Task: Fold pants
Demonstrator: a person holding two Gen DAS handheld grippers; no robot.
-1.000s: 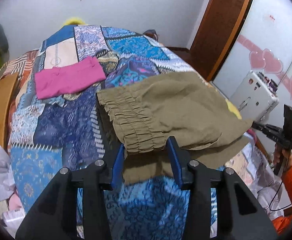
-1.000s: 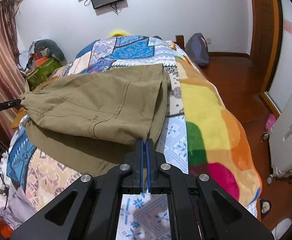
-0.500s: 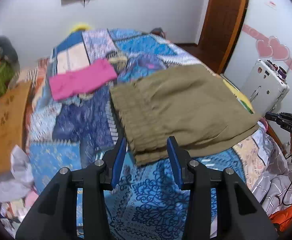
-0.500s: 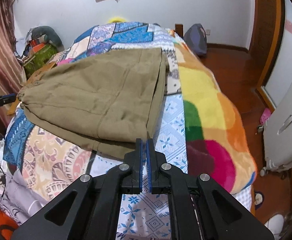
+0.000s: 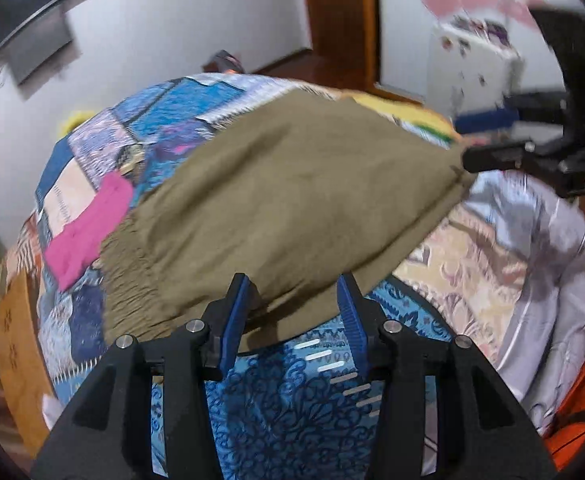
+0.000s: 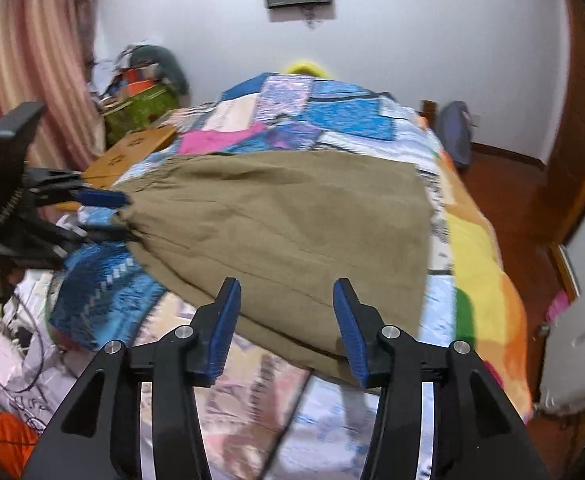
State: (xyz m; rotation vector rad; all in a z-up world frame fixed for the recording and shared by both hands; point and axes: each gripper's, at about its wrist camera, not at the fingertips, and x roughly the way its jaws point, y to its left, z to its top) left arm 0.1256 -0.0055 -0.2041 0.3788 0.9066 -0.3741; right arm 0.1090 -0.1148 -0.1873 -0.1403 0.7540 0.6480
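Fingers on both grippers now spread wide; the khaki pants lie folded and released on the bed.

Left gripper [image 5: 292, 304] has tipped in over the gathered-waist edge of the pants [image 5: 276, 200], blue pads apart with cloth between them but not pinched; a second ago it was equally open, farther back. Right gripper [image 6: 284, 312], clamped shut half a second ago, has let go, its pads straddling the hem-side corner of the stack. Judging by this, one fold is set and both grippers are placed for the next. Patchwork quilt [image 6: 332, 116] holds a pink garment [image 5: 88, 232] beyond the pants; no containers are visible.
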